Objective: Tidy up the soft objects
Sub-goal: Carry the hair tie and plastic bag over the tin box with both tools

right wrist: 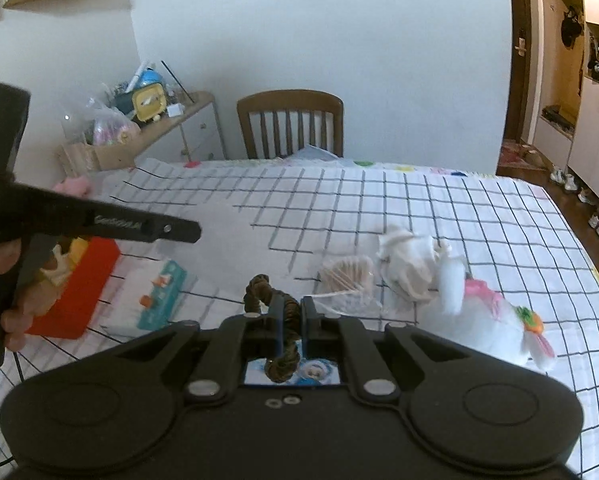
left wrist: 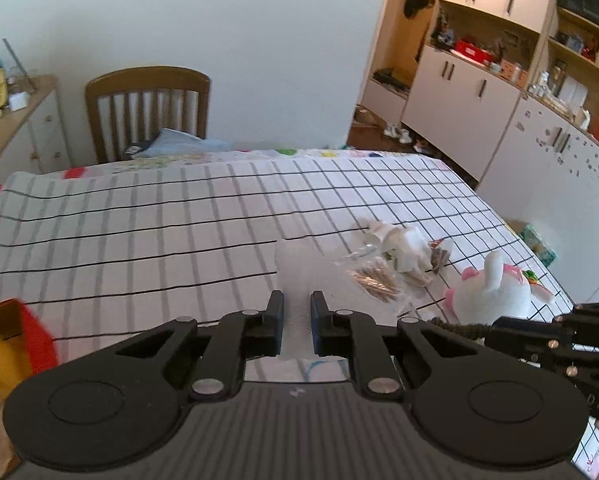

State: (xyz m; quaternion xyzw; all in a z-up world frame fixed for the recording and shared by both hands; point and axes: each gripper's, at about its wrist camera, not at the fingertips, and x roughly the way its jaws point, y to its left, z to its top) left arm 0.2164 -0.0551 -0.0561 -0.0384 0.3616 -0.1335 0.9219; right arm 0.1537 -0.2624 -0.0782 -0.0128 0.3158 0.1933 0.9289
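My right gripper (right wrist: 292,308) is shut on a dark braided hair tie (right wrist: 273,300) and holds it above the checked tablecloth (right wrist: 479,220). My left gripper (left wrist: 297,304) is shut on a pale translucent soft piece (left wrist: 299,264). A white plush toy with pink trim (right wrist: 495,328) lies at the right; it also shows in the left wrist view (left wrist: 495,288). A crumpled white cloth (right wrist: 409,260) and a bag of cotton swabs (right wrist: 349,276) lie beside it. A red box (right wrist: 79,284) with soft things in it stands at the left, next to a tissue pack (right wrist: 151,292).
A wooden chair (right wrist: 291,124) stands at the table's far side. A low cabinet (right wrist: 171,128) with clutter is at the back left. White cupboards and shelves (left wrist: 479,92) line the right wall. A card with a picture (right wrist: 315,372) lies under my right gripper.
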